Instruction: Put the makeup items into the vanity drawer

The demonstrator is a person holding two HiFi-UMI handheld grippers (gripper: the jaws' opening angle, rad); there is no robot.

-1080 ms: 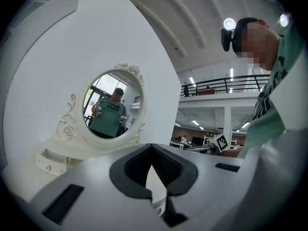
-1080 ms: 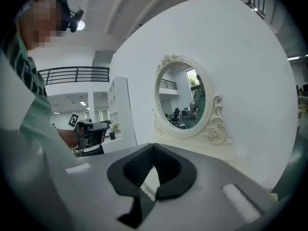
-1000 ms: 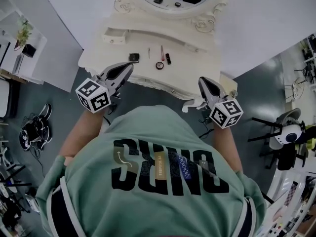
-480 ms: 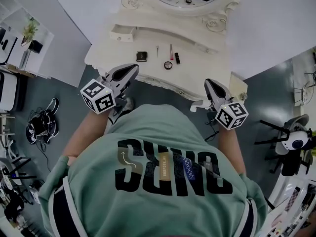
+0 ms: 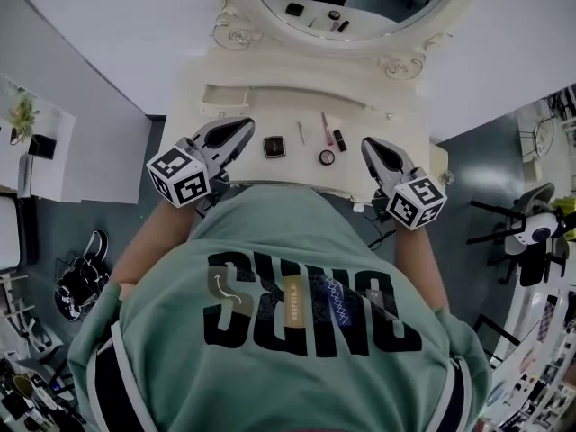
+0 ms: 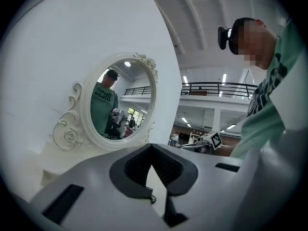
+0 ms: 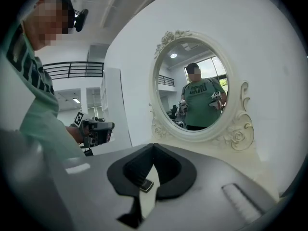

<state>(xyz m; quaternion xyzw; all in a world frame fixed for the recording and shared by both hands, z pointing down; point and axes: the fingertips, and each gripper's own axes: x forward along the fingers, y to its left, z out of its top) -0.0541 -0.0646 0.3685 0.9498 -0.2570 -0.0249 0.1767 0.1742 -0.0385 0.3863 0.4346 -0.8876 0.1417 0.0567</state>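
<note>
On the white vanity top lie a black square compact, a thin stick, a pink pencil, a dark lipstick and a small round compact. A small drawer sits at the back left under the oval mirror. My left gripper hovers at the front edge left of the black compact, shut and holding nothing. My right gripper hangs right of the round compact, also shut and bare. Each gripper view faces the mirror past its own closed gripper.
A white wall stands behind the vanity. A low white shelf and a pile of shoes are on the floor at the left. Black chairs and stands crowd the right side. The person's green shirt fills the lower head view.
The person has stepped closer to the vanity. Both grippers, earlier short of the front edge, now flank the makeup items over the tabletop. Both stay shut.
</note>
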